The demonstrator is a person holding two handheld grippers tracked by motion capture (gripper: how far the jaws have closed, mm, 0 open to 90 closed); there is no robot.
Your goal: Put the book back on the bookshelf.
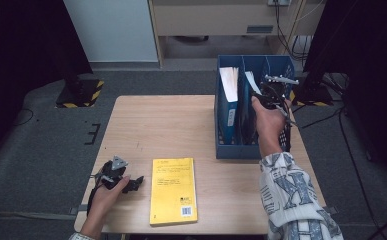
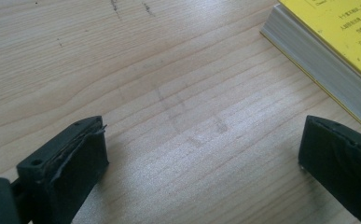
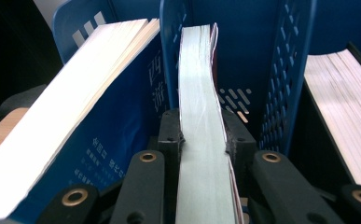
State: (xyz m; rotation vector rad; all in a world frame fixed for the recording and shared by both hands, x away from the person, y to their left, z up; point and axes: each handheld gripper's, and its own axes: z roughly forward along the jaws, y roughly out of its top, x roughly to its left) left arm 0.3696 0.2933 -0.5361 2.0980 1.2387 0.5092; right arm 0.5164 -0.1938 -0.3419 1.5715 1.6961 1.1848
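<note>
A blue file rack (image 1: 229, 148) with three compartments stands at the table's far right. My right gripper (image 1: 264, 99) reaches into its middle compartment. In the right gripper view that gripper (image 3: 202, 134) is shut on the page edge of an upright book with a dark red cover (image 3: 197, 88), both pads pressing its sides. A blue-covered book (image 3: 122, 112) leans in the compartment to its left. At the near left my left gripper (image 1: 131, 184) rests on the table, open over bare wood (image 2: 204, 140). Just to its right lies a yellow book (image 1: 173, 190), flat; its corner (image 2: 341, 32) is also in the left gripper view.
Another book (image 3: 346, 107) with a black cover stands in the rack's compartment right of the held one. The wooden table (image 1: 156, 120) has bare surface across its middle and far left. Grey floor, cables and dark stands surround the table.
</note>
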